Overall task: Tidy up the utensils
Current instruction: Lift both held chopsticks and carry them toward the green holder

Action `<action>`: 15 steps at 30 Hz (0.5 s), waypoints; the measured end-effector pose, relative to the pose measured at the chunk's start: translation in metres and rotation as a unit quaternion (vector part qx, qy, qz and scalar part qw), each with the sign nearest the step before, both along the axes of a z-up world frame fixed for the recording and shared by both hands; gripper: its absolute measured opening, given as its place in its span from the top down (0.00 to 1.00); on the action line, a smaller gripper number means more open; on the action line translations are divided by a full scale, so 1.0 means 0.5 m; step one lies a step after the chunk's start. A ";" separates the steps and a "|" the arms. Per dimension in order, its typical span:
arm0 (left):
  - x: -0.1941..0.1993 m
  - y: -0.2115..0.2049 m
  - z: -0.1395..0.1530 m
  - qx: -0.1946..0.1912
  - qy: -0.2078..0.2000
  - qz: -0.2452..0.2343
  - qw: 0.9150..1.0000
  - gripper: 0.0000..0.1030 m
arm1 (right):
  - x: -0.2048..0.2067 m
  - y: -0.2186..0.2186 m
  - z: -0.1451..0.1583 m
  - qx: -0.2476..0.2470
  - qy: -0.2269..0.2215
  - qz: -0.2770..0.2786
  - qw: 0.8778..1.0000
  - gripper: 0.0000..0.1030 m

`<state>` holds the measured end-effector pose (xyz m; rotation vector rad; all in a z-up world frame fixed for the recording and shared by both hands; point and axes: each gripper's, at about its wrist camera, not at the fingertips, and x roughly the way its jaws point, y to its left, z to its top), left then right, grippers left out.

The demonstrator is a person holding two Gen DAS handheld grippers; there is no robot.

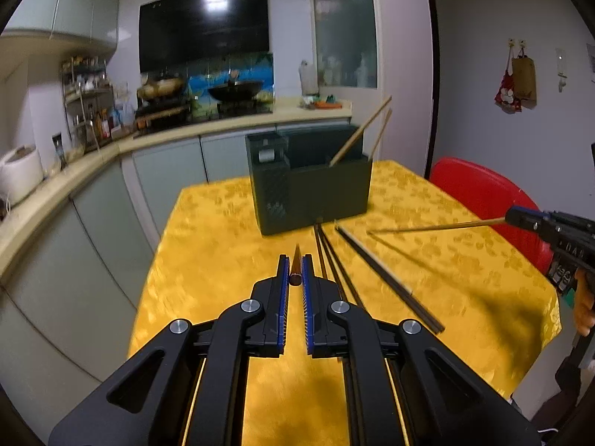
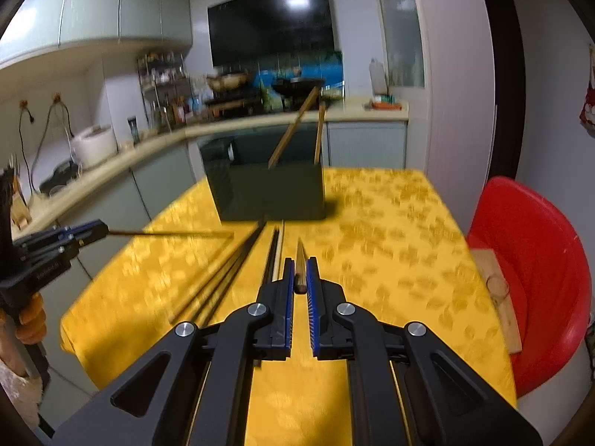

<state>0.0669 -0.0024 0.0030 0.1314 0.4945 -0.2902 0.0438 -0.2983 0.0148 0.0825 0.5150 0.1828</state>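
Observation:
A dark green utensil holder (image 1: 312, 186) (image 2: 266, 193) stands at the back of the yellow-clothed table (image 1: 223, 245), with two wooden chopsticks (image 1: 359, 133) (image 2: 293, 130) leaning out of it. My left gripper (image 1: 296, 260) is shut on a brown chopstick (image 1: 296, 278) that points forward above the cloth. From the right wrist view it shows at the left (image 2: 100, 230), its chopstick (image 2: 171, 234) reaching toward the middle. My right gripper (image 2: 300, 262) is shut on a wooden chopstick (image 2: 300, 282), and appears at the right (image 1: 520, 219) in the left wrist view. Several dark chopsticks (image 1: 386, 278) (image 2: 223, 278) lie on the cloth.
A red plastic chair (image 1: 483, 193) (image 2: 539, 260) stands at the table's right side with a wooden board (image 2: 498, 290) on it. A kitchen counter (image 1: 93, 156) with a stove and woks runs along the left and behind. A hand (image 1: 585, 304) grips the right tool.

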 end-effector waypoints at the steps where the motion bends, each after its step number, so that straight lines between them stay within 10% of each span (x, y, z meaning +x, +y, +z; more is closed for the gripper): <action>1: 0.004 -0.003 0.011 0.001 -0.003 -0.001 1.000 0.93 | 0.004 -0.004 0.014 0.005 -0.005 0.001 1.000 0.94; 15: 0.079 0.000 0.103 -0.019 -0.011 -0.015 1.000 0.93 | 0.072 0.000 0.121 0.018 -0.035 0.015 0.999 0.94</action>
